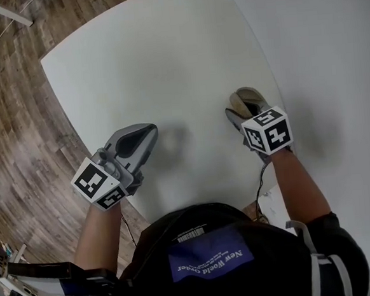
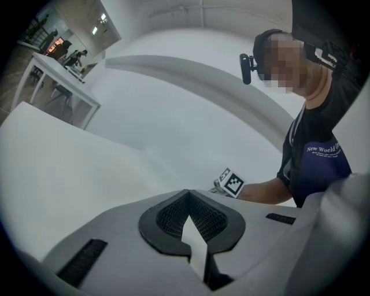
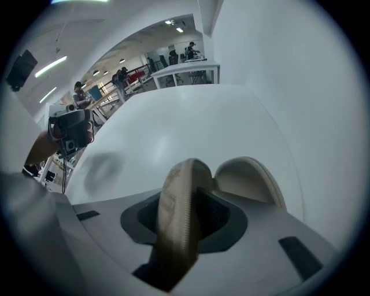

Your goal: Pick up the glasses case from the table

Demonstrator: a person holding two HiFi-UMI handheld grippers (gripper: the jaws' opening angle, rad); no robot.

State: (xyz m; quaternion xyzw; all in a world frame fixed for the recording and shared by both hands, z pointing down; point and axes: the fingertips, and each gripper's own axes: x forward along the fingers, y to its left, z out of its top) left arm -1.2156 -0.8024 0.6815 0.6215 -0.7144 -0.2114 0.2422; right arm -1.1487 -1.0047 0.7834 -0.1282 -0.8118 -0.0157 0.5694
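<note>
The glasses case [image 1: 247, 99] is beige and zippered, and it hangs open like a clam above the white table [image 1: 165, 62]. My right gripper [image 1: 242, 113] points steeply down and is shut on it. In the right gripper view, one shell of the case [image 3: 176, 219] stands edge-on between the jaws of the right gripper [image 3: 192, 203], and the other shell [image 3: 252, 180] spreads out to the right. My left gripper [image 1: 139, 139] hovers level over the table's near-left edge, shut with nothing in it. In the left gripper view, its tips [image 2: 187, 193] meet.
Wooden floor [image 1: 15, 94] lies beyond the table's left edge. The person's torso and arms fill the bottom of the head view. Other desks with people [image 3: 179, 72] stand far behind the table [image 3: 191, 127]. The right gripper's marker cube [image 2: 231, 183] shows in the left gripper view.
</note>
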